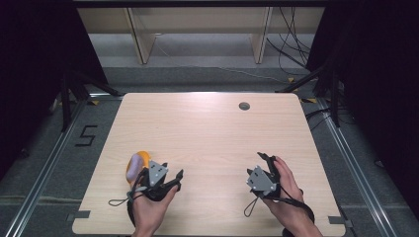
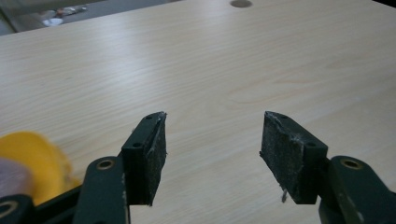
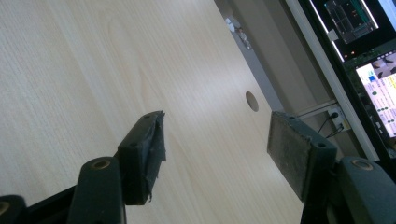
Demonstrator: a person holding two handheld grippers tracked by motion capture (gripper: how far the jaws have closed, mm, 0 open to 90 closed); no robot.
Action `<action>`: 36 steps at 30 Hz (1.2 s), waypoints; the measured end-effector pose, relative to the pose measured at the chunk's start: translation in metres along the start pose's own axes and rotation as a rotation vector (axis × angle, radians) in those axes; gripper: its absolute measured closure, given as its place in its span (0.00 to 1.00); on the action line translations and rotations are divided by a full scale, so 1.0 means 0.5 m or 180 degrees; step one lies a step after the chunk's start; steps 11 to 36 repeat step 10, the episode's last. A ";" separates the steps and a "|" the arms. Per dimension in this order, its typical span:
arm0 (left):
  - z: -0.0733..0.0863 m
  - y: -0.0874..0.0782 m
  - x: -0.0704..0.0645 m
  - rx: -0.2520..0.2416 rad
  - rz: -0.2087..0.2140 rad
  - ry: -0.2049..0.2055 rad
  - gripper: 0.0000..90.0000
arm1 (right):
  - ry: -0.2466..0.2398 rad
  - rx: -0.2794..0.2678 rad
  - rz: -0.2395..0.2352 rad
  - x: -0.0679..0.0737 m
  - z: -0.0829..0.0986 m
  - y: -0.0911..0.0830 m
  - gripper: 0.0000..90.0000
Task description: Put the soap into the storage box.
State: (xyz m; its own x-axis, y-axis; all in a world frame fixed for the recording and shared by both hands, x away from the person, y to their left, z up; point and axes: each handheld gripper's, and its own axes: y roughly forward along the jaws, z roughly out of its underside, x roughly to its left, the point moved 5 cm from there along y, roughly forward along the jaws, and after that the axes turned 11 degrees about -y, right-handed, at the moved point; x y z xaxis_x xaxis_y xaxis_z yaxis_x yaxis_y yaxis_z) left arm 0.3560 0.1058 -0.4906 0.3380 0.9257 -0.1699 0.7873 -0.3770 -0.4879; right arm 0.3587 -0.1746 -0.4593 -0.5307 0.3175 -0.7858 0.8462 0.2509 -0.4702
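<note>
Counter [image 1: 207, 133]: light wood. Left hand-held gripper [image 1: 174, 178] and right hand-held gripper [image 1: 262, 160]: jaws spread wide, nothing held. Yellow-and-purple toy [image 1: 136, 164] lies just left of the left one, long axis running away from us. We judge it light, soft, maybe squashy; grip across its middle.

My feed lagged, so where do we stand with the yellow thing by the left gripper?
Nothing looks done. The yellow object lies on the table beside the left gripper, jaws open, nothing between them. The right gripper is open too. Grasping remains.
</note>
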 end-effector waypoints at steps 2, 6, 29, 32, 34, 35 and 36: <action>0.004 0.012 -0.022 0.0074 0.0101 0.0044 0.44 | -0.0041 -0.0001 0.0013 -0.003 0.003 0.000 0.41; 0.014 0.033 -0.062 0.0231 0.0278 0.0148 0.43 | 0.0054 -0.0003 -0.0022 -0.004 0.011 0.002 0.41; 0.026 0.046 -0.097 0.0370 0.0405 0.0318 0.42 | 0.0169 0.0025 -0.0043 -0.006 0.021 0.003 0.41; 0.026 0.046 -0.097 0.0370 0.0405 0.0318 0.42 | 0.0169 0.0025 -0.0043 -0.006 0.021 0.003 0.41; 0.026 0.046 -0.097 0.0370 0.0405 0.0318 0.42 | 0.0169 0.0025 -0.0043 -0.006 0.021 0.003 0.41; 0.026 0.046 -0.097 0.0370 0.0405 0.0318 0.42 | 0.0169 0.0025 -0.0043 -0.006 0.021 0.003 0.41; 0.026 0.046 -0.097 0.0370 0.0405 0.0318 0.42 | 0.0169 0.0025 -0.0043 -0.006 0.021 0.003 0.41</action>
